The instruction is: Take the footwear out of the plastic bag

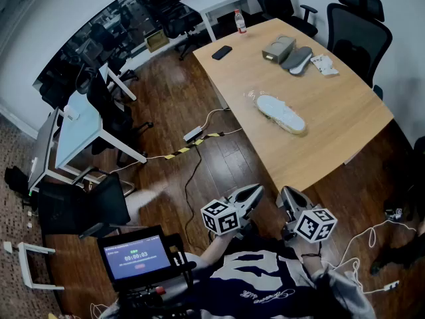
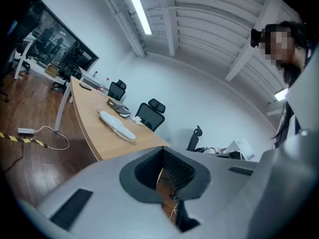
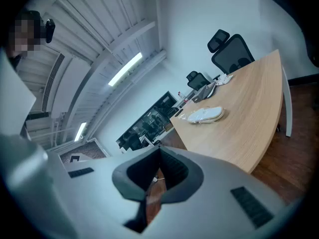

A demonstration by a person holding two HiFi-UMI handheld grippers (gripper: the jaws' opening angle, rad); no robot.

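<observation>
A white shoe wrapped in a clear plastic bag [image 1: 281,113] lies near the middle of the long wooden table [image 1: 332,125]. The bagged shoe [image 2: 117,125] shows far off in the left gripper view, and the same bagged shoe [image 3: 204,114] appears in the right gripper view. My left gripper [image 1: 257,189] and right gripper [image 1: 284,191] hang side by side close to my body, short of the table's near end and well apart from the shoe. The left gripper [image 2: 162,151] is shut on nothing, and so is the right gripper [image 3: 159,149].
At the table's far end lie a grey shoe [image 1: 297,59], a small box [image 1: 277,48], a paper [image 1: 323,63], a phone [image 1: 222,52] and a bottle [image 1: 240,21]. Office chairs [image 1: 355,28] stand behind. Cables [image 1: 199,135] cross the wood floor. A timer screen [image 1: 136,258] sits at lower left.
</observation>
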